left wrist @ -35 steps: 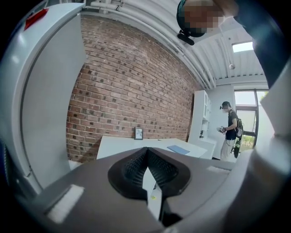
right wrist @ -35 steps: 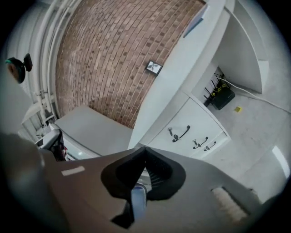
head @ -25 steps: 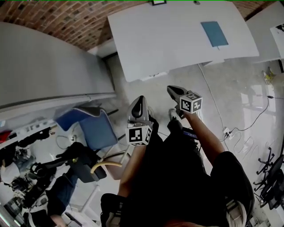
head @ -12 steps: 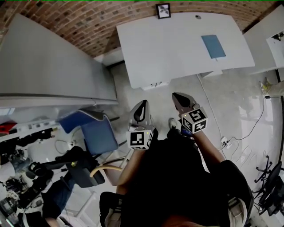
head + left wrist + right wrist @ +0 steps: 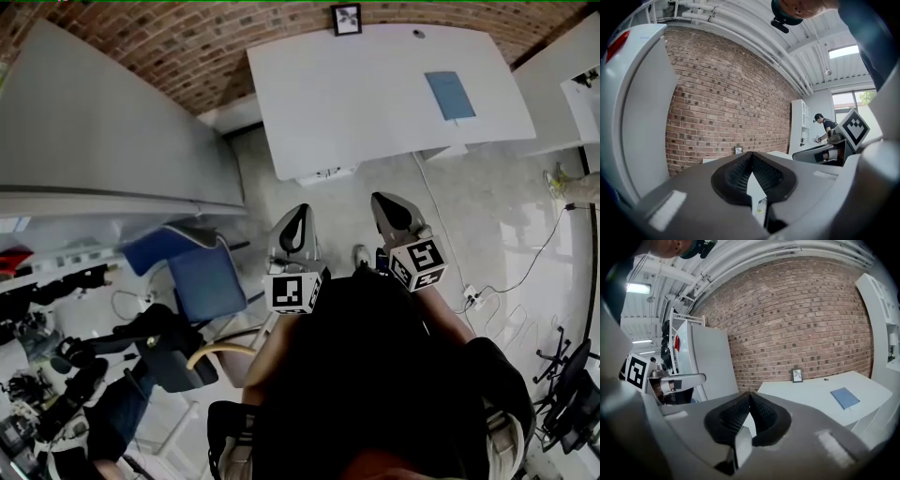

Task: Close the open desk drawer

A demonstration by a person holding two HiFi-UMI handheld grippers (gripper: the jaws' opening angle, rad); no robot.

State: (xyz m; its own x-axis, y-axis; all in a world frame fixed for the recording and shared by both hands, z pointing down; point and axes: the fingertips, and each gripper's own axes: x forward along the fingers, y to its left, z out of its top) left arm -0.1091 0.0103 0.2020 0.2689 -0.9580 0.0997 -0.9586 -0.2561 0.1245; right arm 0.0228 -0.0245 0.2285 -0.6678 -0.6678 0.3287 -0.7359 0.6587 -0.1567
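A white desk [image 5: 375, 94] stands against the brick wall, with a blue notebook [image 5: 450, 94] on it. Under its near edge a white drawer part [image 5: 326, 174] sticks out a little; how far it is open I cannot tell. My left gripper [image 5: 300, 210] and right gripper [image 5: 380, 199] are held side by side above the floor, short of the desk and pointing toward it. Both are shut with nothing between the pads. In the left gripper view the left gripper [image 5: 751, 155] has its pads closed on each other. The right gripper [image 5: 750, 393] shows the same in the right gripper view, with the desk [image 5: 811, 392] beyond.
A blue chair [image 5: 192, 272] stands at the left, below a big grey cabinet [image 5: 94, 141]. Cables and a power strip [image 5: 476, 296] lie on the floor at the right. A small framed picture [image 5: 346, 17] leans on the wall. A person [image 5: 826, 127] stands far off.
Both grippers have risen, the right one more, and its marker cube has rolled. Both stay shut and the desk edge sits closer to them in the head view.
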